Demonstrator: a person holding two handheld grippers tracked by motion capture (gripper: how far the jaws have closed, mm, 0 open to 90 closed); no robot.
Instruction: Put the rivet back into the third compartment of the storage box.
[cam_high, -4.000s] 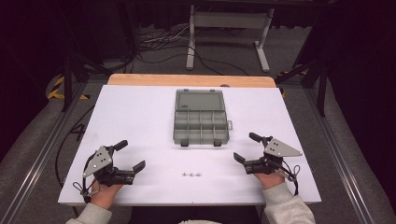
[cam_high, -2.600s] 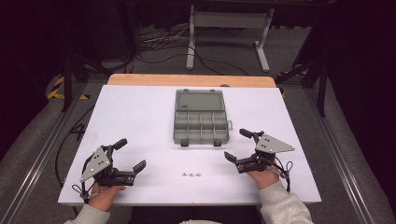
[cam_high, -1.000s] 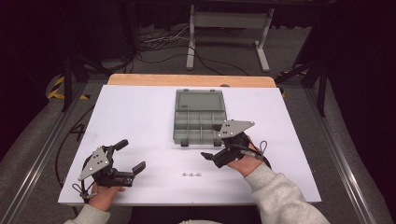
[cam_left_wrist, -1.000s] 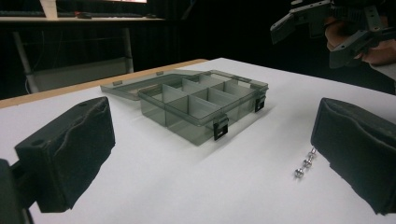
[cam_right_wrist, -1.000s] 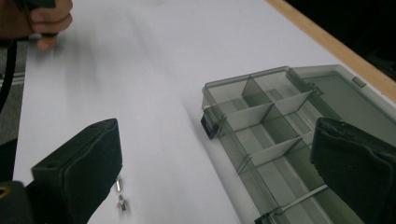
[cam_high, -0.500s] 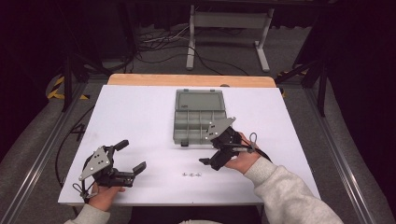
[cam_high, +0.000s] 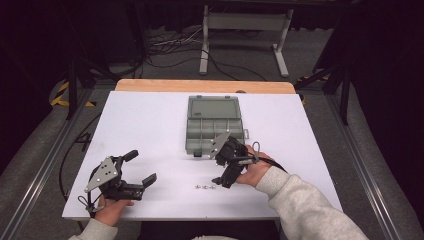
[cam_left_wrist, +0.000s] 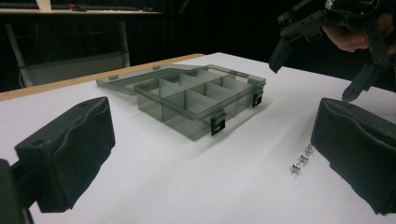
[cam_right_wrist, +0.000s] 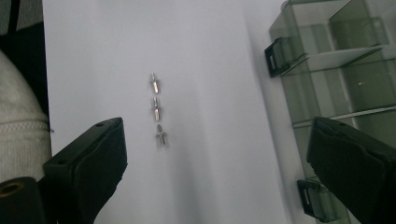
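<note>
Right tool (cam_high: 223, 175) has swung over three screws (cam_right_wrist: 158, 111) lying end-to-end.

Shiny metal studs (cam_right_wrist: 157, 108), translucent plastic box (cam_high: 214, 125)

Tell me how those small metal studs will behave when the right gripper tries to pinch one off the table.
The studs look small, smooth and rounded, so one may roll or slip from the wide padded jaws. They lie close in a row, so the right gripper could nudge neighbours. Probably rigid and light.
</note>
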